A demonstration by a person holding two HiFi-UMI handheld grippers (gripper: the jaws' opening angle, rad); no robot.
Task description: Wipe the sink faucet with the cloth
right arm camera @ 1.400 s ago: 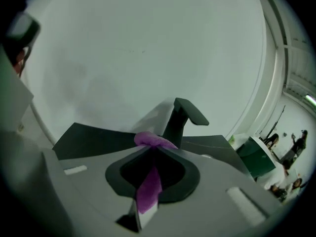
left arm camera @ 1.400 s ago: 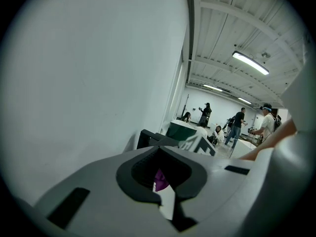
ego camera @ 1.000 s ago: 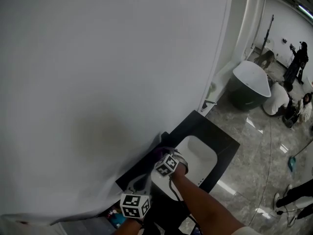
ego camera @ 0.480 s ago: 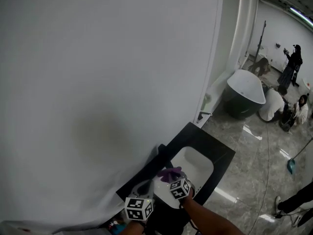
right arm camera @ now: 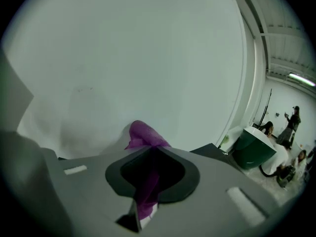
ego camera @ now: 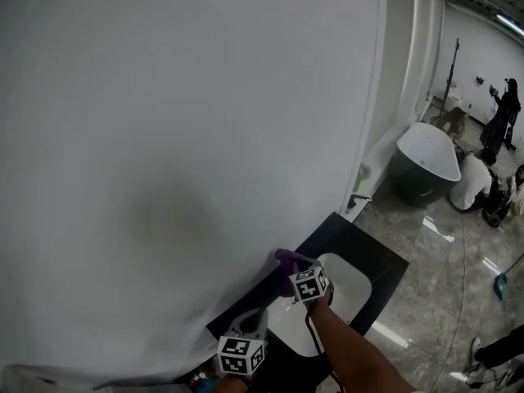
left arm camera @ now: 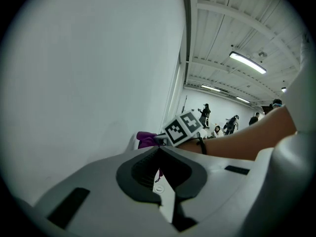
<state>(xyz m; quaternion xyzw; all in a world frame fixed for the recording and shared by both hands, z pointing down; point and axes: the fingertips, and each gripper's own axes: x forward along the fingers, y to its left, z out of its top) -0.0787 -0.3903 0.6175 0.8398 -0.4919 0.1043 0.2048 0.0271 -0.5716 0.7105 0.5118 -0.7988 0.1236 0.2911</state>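
In the head view the white sink basin [ego camera: 340,293] is set in a black counter [ego camera: 378,260] against a white wall. My right gripper [ego camera: 292,273] is shut on a purple cloth [ego camera: 286,262] and holds it at the basin's back edge, close to the wall. The faucet is hidden behind the cloth and gripper. In the right gripper view the cloth [right arm camera: 143,138] bunches beyond the closed jaws of the right gripper [right arm camera: 150,151] and hangs down between them. My left gripper [ego camera: 252,318] is shut and empty over the basin's near left; its own view shows the left gripper [left arm camera: 159,151], the cloth [left arm camera: 146,139] and the right cube [left arm camera: 183,128].
A dark freestanding bathtub [ego camera: 426,166] stands on the glossy tiled floor at the right, with several people [ego camera: 475,178] beyond it. Small colourful items [ego camera: 201,379] lie at the counter's near left end. The white wall [ego camera: 180,137] fills the left.
My right gripper has carried the purple cloth from over the basin up and back to its rear edge by the wall. The left gripper has barely moved.
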